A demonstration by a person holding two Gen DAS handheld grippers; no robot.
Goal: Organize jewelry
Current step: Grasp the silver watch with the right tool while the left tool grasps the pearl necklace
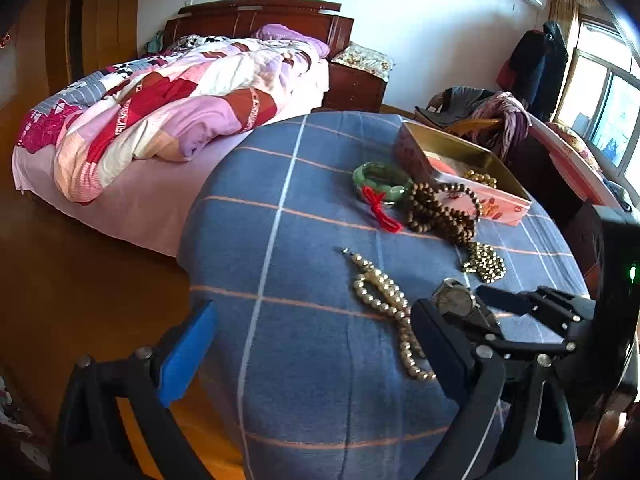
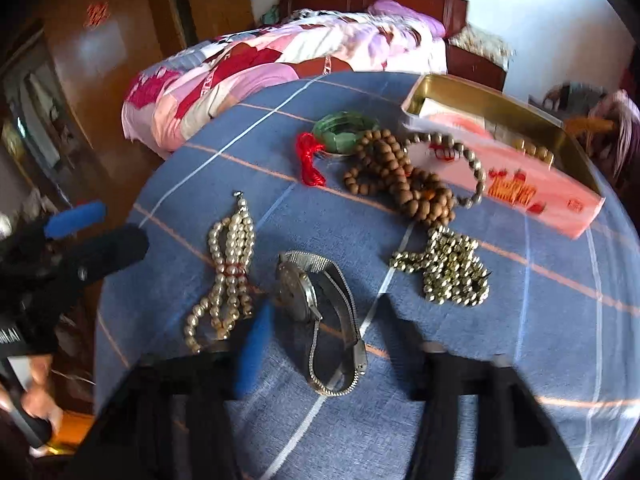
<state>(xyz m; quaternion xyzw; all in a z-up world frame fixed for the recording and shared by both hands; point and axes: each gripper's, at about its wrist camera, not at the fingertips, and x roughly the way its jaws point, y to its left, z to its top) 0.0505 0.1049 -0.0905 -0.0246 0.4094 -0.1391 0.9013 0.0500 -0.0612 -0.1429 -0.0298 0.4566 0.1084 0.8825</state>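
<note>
1. Step in hand, imo: picking up the wristwatch [image 2: 316, 304] w/ the right gripper [image 2: 320, 320] so it can go into the open tin box [image 2: 500, 160] at the far right of the blue checked cloth [image 2: 520, 340].
2. To do it well: come down over the watch case, not the loose mesh band, which would prob slip or dangle. Keep clear of the pearl strand [image 2: 228, 276] just left of it so it doesn't get dragged along.
3. Right fingers: partly spread, 1 either side of the watch. In the left wrist view they look very near the case or on it, but I can't tell if the pads actually press yet, too blurry. No lift so far, watch lies on the cloth.
4. Left gripper [image 1: 312, 344]: fingers wide apart, nothing between them but cloth and the tail of the pearls, not touching afaict.
5. Rest of the jewelry sits btw watch and box: gold bead chain [image 2: 444, 268], brown wooden beads [image 2: 396, 176], green jade bangle [image 2: 344, 132] w/ red cord.
</note>
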